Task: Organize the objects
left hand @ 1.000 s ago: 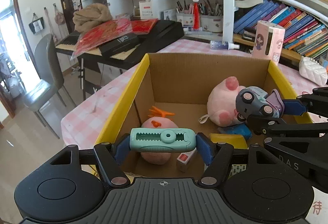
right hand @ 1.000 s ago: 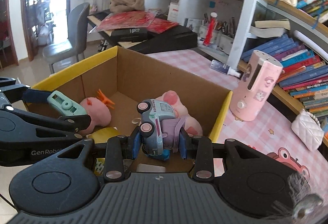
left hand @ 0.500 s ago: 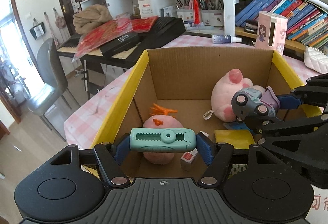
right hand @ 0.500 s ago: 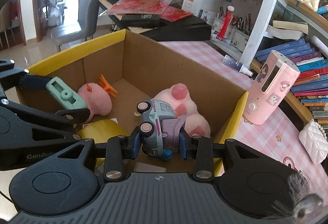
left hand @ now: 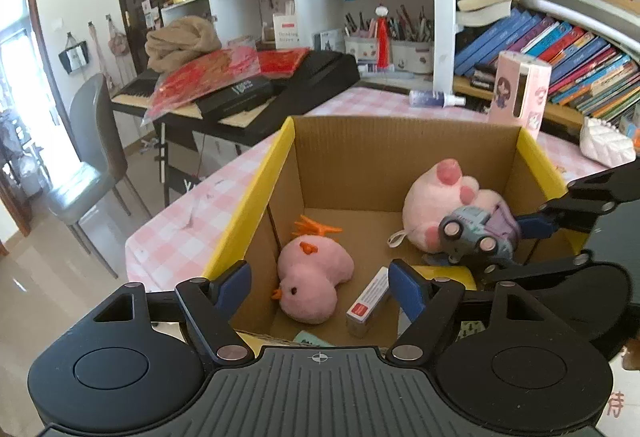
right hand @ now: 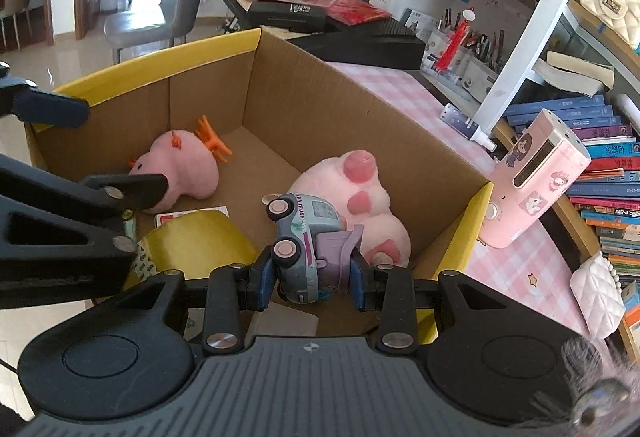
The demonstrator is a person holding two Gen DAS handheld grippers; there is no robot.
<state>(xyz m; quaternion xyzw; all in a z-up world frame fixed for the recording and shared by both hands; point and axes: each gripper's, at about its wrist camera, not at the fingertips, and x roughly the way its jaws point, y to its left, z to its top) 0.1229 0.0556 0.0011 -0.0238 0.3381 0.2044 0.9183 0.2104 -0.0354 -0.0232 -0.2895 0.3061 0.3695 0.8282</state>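
An open cardboard box with yellow flaps (left hand: 256,193) (right hand: 400,141) stands on the pink checked table. Inside lie a pink chick plush (left hand: 310,273) (right hand: 182,167), a pink pig plush (left hand: 436,197) (right hand: 356,193), a yellow object (right hand: 192,243) and a small red-and-white box (left hand: 366,303). My left gripper (left hand: 320,287) is open and empty over the box's near edge. My right gripper (right hand: 308,279) is shut on a grey-and-purple toy truck (right hand: 306,237) (left hand: 474,235), held above the box's right side. A sliver of teal (left hand: 312,339) shows below the left gripper.
A pink dispenser (left hand: 518,95) (right hand: 528,177), a spray bottle (left hand: 436,99) and a white quilted purse (left hand: 606,141) sit on the table beyond the box. A keyboard with red bags (left hand: 240,85), a grey chair (left hand: 88,157) and full bookshelves (left hand: 560,49) surround it.
My left gripper has opened and let go of the teal crocodile clip, which has dropped out of its jaws. My right gripper still holds the toy truck, a little lower over the box.
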